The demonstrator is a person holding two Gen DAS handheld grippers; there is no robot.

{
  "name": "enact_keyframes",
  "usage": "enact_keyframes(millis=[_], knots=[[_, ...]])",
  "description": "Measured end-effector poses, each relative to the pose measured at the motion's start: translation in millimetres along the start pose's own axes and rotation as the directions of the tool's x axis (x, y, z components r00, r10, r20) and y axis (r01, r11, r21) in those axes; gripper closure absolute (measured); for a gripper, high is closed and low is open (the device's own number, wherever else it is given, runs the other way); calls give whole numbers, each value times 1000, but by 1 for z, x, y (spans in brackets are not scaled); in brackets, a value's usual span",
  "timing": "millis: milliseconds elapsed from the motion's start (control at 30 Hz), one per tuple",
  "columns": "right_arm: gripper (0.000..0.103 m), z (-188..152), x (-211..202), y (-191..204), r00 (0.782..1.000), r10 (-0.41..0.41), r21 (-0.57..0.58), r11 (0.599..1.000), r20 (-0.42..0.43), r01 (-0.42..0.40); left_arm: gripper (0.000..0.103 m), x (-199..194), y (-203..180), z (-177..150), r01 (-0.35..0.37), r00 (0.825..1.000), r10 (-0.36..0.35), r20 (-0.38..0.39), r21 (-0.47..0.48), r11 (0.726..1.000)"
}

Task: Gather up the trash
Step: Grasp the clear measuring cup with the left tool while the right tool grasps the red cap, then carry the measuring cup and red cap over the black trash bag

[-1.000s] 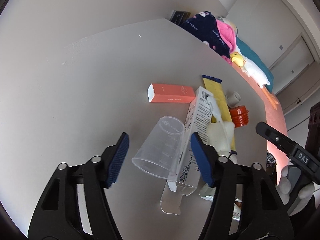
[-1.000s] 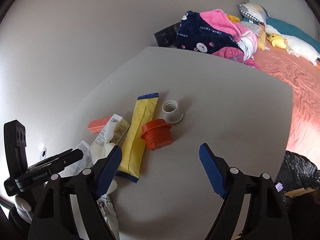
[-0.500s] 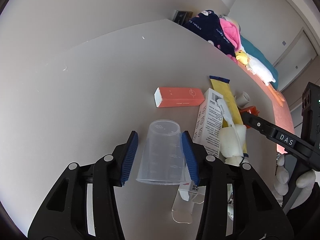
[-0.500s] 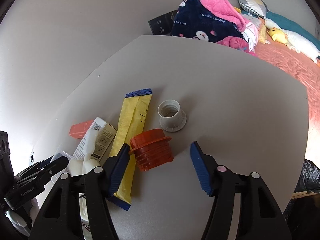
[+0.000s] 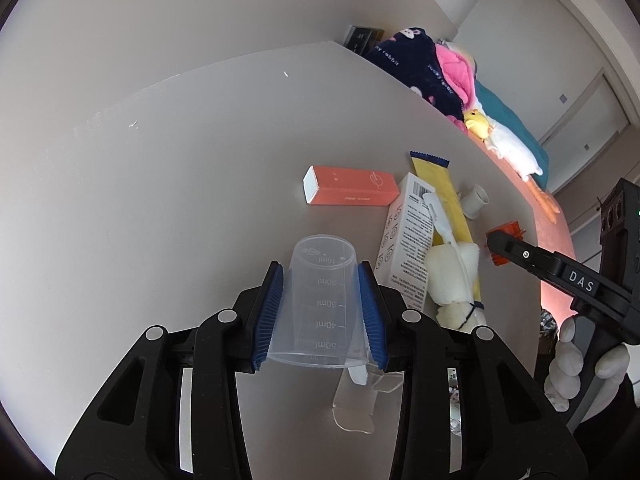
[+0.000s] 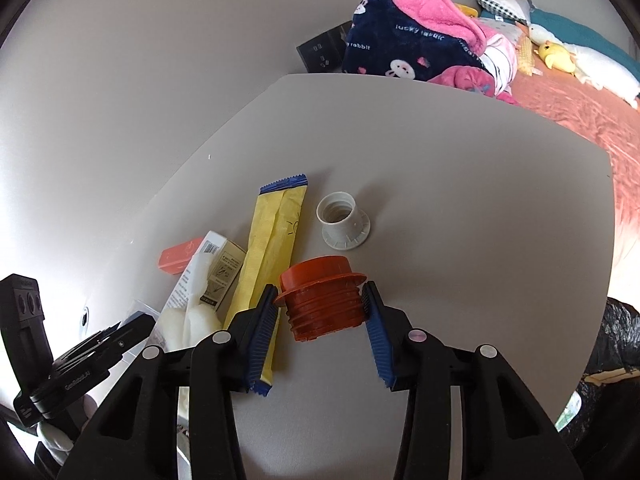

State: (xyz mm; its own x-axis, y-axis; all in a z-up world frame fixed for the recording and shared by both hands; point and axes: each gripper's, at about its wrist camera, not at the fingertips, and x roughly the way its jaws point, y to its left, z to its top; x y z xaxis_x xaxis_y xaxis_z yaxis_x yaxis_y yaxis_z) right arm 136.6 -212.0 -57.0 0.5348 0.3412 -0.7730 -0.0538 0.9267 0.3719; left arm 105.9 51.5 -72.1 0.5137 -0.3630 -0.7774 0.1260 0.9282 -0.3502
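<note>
Grey worktop under me, plain pale wall behind it. Beyond its far edge, a bed in salmon sheets, heaped with blankets; daylight glows there.

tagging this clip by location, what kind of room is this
Most likely a bedroom: a bed with a pink sheet, a heap of fleece blankets and a duck plush toy sit right behind the grey table.
</note>
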Motion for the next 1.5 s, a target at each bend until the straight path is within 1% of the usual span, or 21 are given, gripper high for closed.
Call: enact_keyframes(millis=[67,233,333,567,800,967,1167,1500], knots=[[58,-2,-7,1,1000,1,-5,1000,4,-1,65,-5,-2,-1,3,1000,-3,9,-6,1000],[58,-8,-29,-1,1000,10,-6,1000,26,-10,65,-21,-8,0,59,998,-58,32,-33,998],[58,-11,-44,-2,999,14,-7,1000,47,-13,65,-31,-16,0,83,996,-82,45,-27,996],[58,-20,-80,-5,995,23,-24,1000,95,-20,65,-51,-46,-4,124,990,-125,66,17,992],[58,-29,-114,-19,990,16,-29,1000,142,-12,65,-65,-88,-9,166,981,-174,83,92,982],[58,-39,-137,-35,985,4,-10,1000,172,-2,65,-68,-118,-12,202,975,-214,67,149,968],[58,-49,-161,-55,978,-22,19,1000,206,19,65,-61,-150,-14,237,968,-249,34,204,950],[58,-65,-195,-86,963,-81,82,995,256,62,65,-56,-202,-23,304,949,-314,-13,291,907]])
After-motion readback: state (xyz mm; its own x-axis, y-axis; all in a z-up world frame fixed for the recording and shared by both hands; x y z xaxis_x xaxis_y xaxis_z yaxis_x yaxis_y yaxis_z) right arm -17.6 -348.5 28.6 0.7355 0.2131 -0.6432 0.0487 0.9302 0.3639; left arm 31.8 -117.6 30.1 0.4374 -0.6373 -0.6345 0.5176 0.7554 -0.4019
